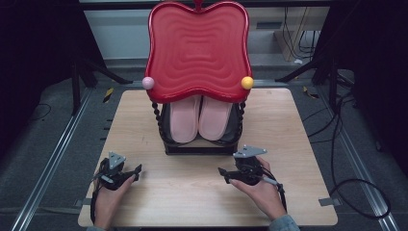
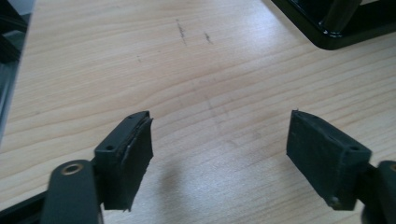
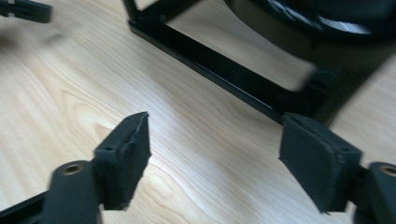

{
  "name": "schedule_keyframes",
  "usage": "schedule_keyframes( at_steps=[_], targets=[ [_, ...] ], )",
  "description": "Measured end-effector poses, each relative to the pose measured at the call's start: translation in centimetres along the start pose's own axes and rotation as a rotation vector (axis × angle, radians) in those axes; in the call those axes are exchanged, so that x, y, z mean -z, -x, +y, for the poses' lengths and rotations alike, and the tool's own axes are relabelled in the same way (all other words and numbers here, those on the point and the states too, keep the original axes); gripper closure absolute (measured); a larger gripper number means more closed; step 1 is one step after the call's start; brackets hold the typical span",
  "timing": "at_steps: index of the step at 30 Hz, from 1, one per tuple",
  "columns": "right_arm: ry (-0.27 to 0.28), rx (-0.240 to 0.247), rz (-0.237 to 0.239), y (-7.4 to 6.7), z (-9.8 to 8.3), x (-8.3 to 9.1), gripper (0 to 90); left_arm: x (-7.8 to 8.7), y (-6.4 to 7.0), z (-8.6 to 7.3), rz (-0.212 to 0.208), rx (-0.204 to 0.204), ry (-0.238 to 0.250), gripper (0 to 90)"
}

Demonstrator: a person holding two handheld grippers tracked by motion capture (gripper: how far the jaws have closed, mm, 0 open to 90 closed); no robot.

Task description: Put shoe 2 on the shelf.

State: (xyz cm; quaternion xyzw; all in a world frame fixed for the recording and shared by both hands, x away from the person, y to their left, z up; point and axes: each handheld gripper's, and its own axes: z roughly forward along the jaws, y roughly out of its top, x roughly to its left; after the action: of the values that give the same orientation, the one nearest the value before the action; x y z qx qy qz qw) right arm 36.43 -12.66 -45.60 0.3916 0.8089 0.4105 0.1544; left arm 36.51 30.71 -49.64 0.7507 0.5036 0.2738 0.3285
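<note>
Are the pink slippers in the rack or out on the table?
In the rack: both pink slippers stand side by side inside the black rack, under its red top.

A pair of pink slippers sits side by side, toes toward the person, tilted on a black rack under a red wavy tray. The rack stands at the tabletop's far middle.
</note>
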Motion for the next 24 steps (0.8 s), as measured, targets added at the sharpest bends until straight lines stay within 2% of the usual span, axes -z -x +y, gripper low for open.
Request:
schedule_keyframes(
  at_steps=[3, 7, 11, 17, 24],
  targets=[
    [-0.017, -0.036, -0.032, 1.1, -0.9, -0.1, 16.0, -0.4, 0.0, -0.1, -0.016, 0.000, -0.021, 17.5],
    [-0.021, -0.095, -0.074, 3.0, -2.0, -0.1, 12.0, -0.6, -0.2, -0.2, -0.025, 0.020, -0.033, 12.0],
    [-0.028, -0.152, -0.117, 4.9, -3.0, 0.1, 11.9, -0.9, -0.2, -0.4, -0.032, 0.021, -0.057, 8.6],
    [-0.040, -0.194, -0.190, 7.3, -4.1, 0.7, 11.8, -1.2, -0.2, -0.5, -0.033, 0.012, -0.069, 6.6],
    [-0.051, -0.240, -0.268, 9.2, -5.1, 1.0, 11.2, -1.4, -0.5, -0.6, -0.036, 0.027, -0.072, 4.4]
  ],
)
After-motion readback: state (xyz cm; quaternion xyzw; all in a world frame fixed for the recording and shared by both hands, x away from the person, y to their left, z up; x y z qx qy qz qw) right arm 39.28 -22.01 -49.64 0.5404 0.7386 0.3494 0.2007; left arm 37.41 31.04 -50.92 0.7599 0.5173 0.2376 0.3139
